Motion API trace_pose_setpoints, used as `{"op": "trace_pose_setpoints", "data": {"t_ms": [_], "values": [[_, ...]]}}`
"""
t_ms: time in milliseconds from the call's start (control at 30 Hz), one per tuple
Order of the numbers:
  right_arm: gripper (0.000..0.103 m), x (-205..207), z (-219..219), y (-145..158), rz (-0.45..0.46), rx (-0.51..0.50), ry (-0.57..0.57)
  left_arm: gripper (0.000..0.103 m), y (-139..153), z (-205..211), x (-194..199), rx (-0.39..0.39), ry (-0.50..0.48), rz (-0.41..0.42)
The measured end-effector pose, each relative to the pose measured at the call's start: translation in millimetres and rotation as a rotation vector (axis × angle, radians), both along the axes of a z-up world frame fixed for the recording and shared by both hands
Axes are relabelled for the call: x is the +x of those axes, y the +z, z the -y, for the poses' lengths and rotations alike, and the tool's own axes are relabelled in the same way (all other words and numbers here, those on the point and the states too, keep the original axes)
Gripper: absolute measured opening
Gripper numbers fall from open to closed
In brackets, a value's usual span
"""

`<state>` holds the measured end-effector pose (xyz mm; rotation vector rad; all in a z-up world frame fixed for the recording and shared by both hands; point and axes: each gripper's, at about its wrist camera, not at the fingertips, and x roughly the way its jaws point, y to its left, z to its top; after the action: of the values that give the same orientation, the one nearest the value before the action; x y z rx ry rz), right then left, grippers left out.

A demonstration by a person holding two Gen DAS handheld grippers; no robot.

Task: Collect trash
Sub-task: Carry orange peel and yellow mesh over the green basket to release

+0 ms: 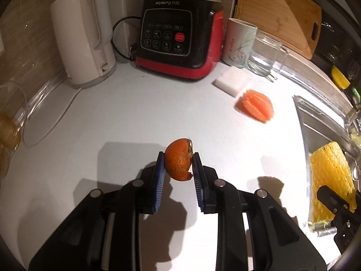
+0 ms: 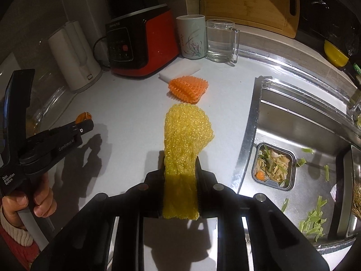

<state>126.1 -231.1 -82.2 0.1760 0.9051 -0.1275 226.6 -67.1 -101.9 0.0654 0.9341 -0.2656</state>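
My left gripper [image 1: 178,158] is shut on a piece of orange peel [image 1: 178,160], held above the white counter [image 1: 135,117]. In the right wrist view that same left gripper [image 2: 84,125] shows at the left with the orange peel [image 2: 83,117] at its tip and a hand [image 2: 40,194] on its handle. My right gripper [image 2: 180,158] is shut on a yellow foam fruit net [image 2: 185,133], which sticks forward from between the pads. The yellow net [image 1: 330,174] also shows at the right of the left wrist view. An orange foam net [image 2: 189,87] lies on the counter ahead.
A red and black blender [image 1: 178,38], a white kettle [image 1: 83,43], a ceramic cup [image 1: 240,41], a glass mug [image 1: 267,54] and a white sponge [image 1: 232,82] stand along the back. At the right a steel sink [image 2: 293,122] holds a strainer [image 2: 274,166] of vegetable scraps. A cutting board [image 2: 248,2] leans behind.
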Motion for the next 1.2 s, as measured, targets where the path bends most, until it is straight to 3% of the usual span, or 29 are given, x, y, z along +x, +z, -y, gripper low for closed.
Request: {"op": "trace_pose_setpoints", "data": {"t_ms": [300,700,867,1200], "values": [[0.021,-91,-4,11,-0.020,0.011,0.088,0.025,11,-1,-112,0.002,0.014,-0.048],[0.021,-203,-8,-11,-0.073,0.041,0.178,0.025,-4,3,-254,0.011,0.032,-0.123],[0.022,-238,-9,-23,-0.101,0.048,0.204,0.025,-23,6,-295,0.015,0.049,-0.188],[0.022,-280,-13,-41,-0.137,0.039,0.264,0.025,-50,19,-350,0.043,0.066,-0.229]]}}
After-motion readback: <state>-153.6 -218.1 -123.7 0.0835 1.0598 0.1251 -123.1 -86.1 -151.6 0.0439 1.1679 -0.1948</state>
